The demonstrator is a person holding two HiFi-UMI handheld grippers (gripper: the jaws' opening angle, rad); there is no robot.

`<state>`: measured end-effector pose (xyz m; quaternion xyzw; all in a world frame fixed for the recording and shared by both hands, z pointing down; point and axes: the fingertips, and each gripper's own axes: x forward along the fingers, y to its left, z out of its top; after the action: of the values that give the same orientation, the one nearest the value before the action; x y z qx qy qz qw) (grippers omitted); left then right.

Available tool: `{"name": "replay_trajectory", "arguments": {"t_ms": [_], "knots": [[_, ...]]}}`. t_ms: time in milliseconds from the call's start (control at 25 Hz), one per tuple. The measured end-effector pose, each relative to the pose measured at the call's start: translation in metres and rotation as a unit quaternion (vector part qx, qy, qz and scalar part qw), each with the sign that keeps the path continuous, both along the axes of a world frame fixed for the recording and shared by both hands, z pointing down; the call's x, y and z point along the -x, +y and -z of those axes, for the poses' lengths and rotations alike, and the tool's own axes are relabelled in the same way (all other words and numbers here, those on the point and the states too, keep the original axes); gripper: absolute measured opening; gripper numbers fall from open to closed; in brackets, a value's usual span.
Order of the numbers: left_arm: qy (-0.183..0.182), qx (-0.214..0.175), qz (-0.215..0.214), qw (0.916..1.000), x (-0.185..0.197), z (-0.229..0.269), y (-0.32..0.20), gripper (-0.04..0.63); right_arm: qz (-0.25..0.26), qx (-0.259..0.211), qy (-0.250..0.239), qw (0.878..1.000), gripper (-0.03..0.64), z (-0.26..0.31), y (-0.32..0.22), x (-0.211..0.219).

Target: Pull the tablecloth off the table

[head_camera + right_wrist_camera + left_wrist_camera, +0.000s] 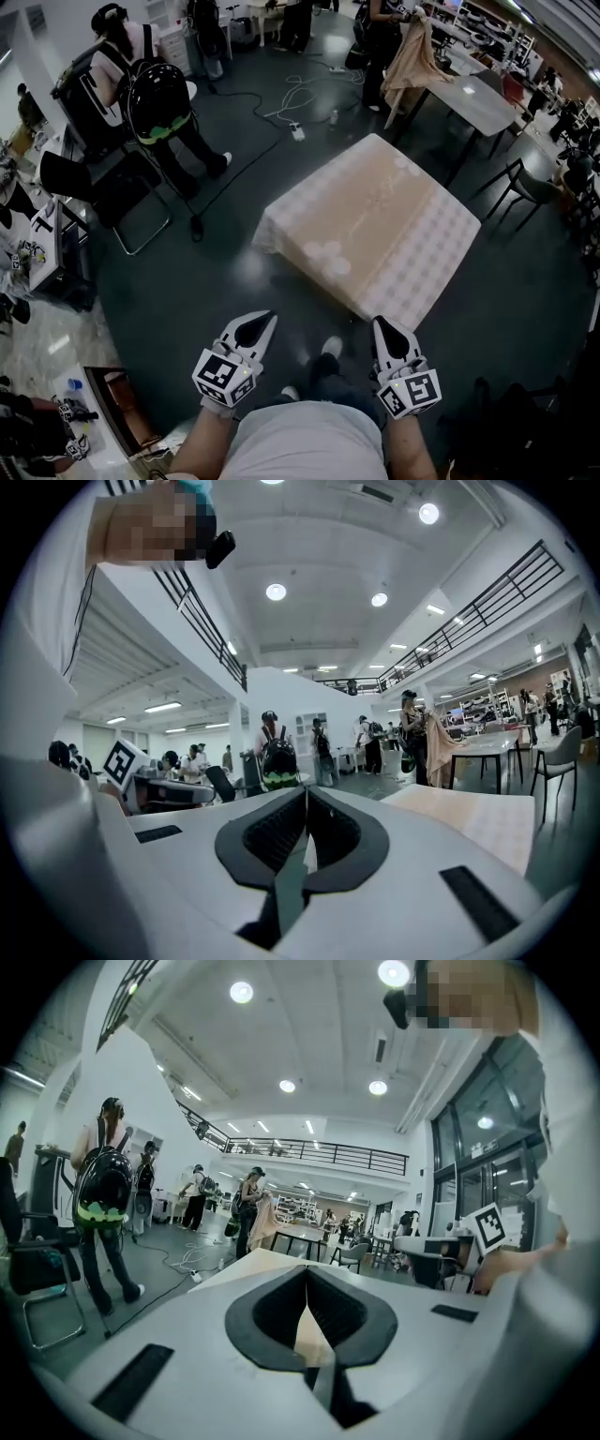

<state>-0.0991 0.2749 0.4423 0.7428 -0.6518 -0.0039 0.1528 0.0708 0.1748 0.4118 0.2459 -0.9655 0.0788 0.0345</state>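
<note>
A beige tablecloth [375, 225] with white checked borders covers the table in the middle of the head view and hangs over its edges. My left gripper [266, 321] is shut and empty, and it points at the cloth's near-left side, a short way off it. Just short of the cloth's near corner, my right gripper [382, 324] is also shut and empty. In the left gripper view the shut gripper [307, 1275] has the cloth [255, 1260] straight ahead. In the right gripper view the cloth [478, 819] lies to the right of the shut gripper [305, 795].
A person with a black backpack [155, 98] stands beside a black chair [103, 183] at the left. A cable [234, 169] runs across the dark floor. Behind are another table [478, 98], a person holding a beige cloth [412, 56] and a chair [530, 187].
</note>
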Motion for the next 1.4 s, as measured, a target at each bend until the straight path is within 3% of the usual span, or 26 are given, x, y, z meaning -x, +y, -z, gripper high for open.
{"name": "replay_trajectory", "arguments": {"t_ms": [320,840,1160,1400], "knots": [[-0.016,0.006,0.006,0.9998,0.012,0.008,-0.074,0.012,0.011,0.007,0.010,1.000,0.026,-0.003,-0.084,0.015],[-0.029,0.030,0.021,0.9989,0.010,0.006,-0.181,0.012,0.011,0.038,-0.013,0.999,0.026,-0.011,-0.210,0.011],[-0.054,0.046,0.009,0.9974,0.004,-0.004,-0.220,0.012,-0.020,0.057,-0.028,0.998,0.026,-0.028,-0.253,-0.010],[-0.049,0.053,0.000,0.9974,0.017,-0.012,-0.244,0.012,-0.042,0.066,-0.011,0.997,0.028,-0.039,-0.268,-0.017]]}}
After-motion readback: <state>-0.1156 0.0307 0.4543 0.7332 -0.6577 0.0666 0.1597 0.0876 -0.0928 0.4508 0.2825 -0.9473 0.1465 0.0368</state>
